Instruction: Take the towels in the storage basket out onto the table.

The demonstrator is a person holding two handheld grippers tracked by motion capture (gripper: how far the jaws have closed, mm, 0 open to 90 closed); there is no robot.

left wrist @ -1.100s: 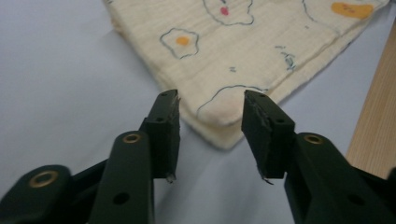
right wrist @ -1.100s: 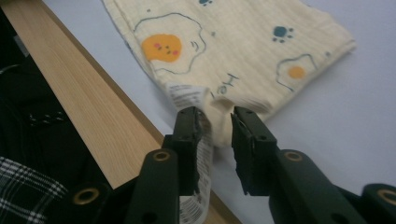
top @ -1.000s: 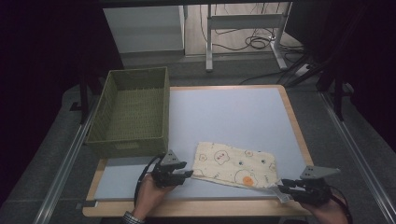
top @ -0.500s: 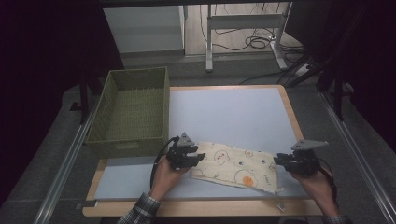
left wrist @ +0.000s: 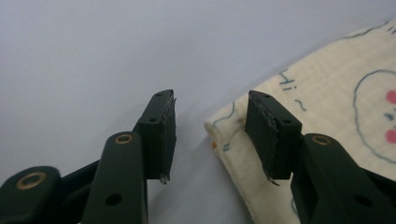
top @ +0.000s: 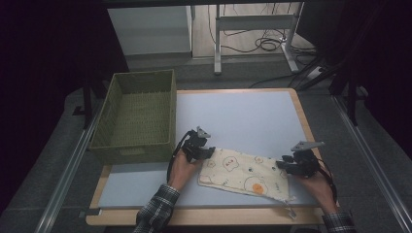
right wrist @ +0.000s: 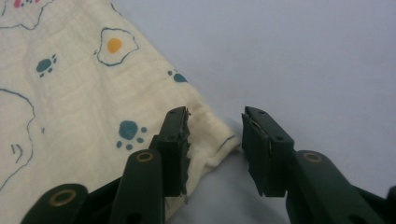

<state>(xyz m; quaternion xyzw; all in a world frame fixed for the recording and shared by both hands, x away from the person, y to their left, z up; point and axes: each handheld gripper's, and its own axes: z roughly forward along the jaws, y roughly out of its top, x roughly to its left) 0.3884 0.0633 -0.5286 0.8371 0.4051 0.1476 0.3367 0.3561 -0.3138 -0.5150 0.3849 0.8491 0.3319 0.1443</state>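
Already both grippers, left gripper [left wrist: 210,135] and right gripper [right wrist: 215,149], stand part-open, unclamped, straddling cloth [top: 245,171] corners near the tabletop's front edge; closing shallow probably drops a corner.

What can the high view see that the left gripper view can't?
The high view takes in the green woven basket, the wooden-edged table, both forearms and the right gripper. The left gripper view gives the left gripper close up: jaws apart, a corner between them, blue "Hi" writing. Both show the cream printed cloth on the pale blue mat.
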